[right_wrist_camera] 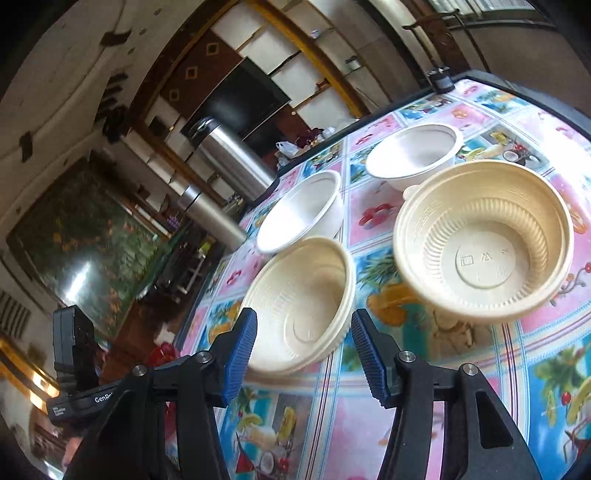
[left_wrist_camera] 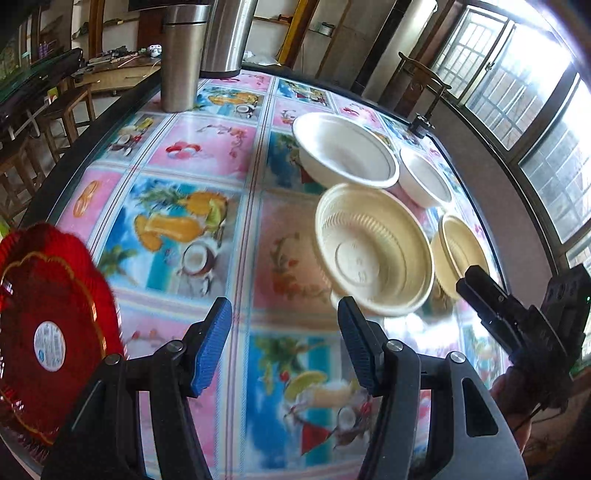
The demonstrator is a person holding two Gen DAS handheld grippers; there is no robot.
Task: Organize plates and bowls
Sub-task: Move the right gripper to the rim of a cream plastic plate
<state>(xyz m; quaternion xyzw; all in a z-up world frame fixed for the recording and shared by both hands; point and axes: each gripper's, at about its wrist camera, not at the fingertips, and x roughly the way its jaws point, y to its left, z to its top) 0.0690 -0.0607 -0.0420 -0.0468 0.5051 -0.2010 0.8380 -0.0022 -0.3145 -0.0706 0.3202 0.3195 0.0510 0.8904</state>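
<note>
On the picture-print table [left_wrist_camera: 207, 147] stand two cream ribbed bowls [left_wrist_camera: 373, 251] [left_wrist_camera: 460, 251] and two white bowls [left_wrist_camera: 345, 149] [left_wrist_camera: 424, 177], grouped at the right. A red plate [left_wrist_camera: 48, 325] lies at the near left. My left gripper [left_wrist_camera: 284, 343] is open over bare tablecloth, between the plate and the nearer cream bowl. My right gripper [right_wrist_camera: 304, 354] is open too, and one cream bowl [right_wrist_camera: 299, 306] sits just ahead of its fingertips, not gripped. The other cream bowl [right_wrist_camera: 484, 240] is to its right, with the white bowls [right_wrist_camera: 299, 214] [right_wrist_camera: 413, 155] behind. The right gripper [left_wrist_camera: 480, 291] also shows beside the smaller cream bowl.
Two tall steel containers [left_wrist_camera: 183, 55] [left_wrist_camera: 229, 33] stand at the table's far end. A small black clamp [left_wrist_camera: 421, 125] sits on the far right edge. Wooden chairs [left_wrist_camera: 66, 110] stand left of the table, and windows [left_wrist_camera: 535, 110] run along the right wall.
</note>
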